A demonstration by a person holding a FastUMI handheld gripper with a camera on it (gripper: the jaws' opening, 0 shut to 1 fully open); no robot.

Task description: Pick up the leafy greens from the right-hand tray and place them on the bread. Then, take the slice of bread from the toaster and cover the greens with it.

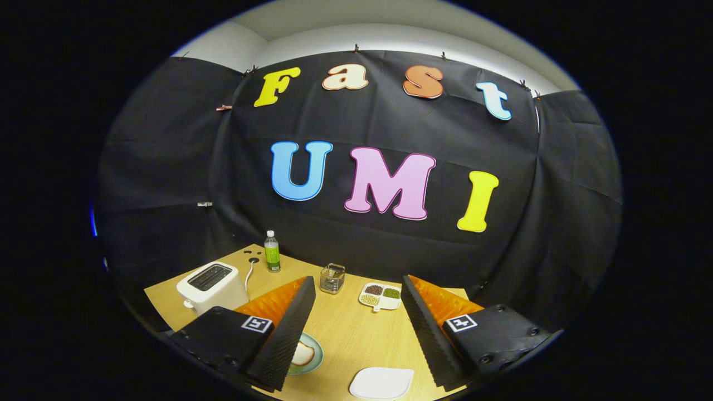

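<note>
My gripper [357,281] hangs open above a wooden table, with a wide gap between its fingers. A slice of bread [302,354] lies on a pale green plate [315,359], half hidden under the left finger [289,328]. Between the fingers, closest to me, a white tray [382,383] shows a plain white surface. A white toaster [211,285] stands beyond the left finger at the table's left; its top slots look dark and I cannot tell what is in them.
A divided white dish of beans [381,296] and a small wire basket [332,278] sit beyond the fingertips near the table's back edge. A clear bottle with a green label [272,252] stands behind the toaster by its cord [249,273].
</note>
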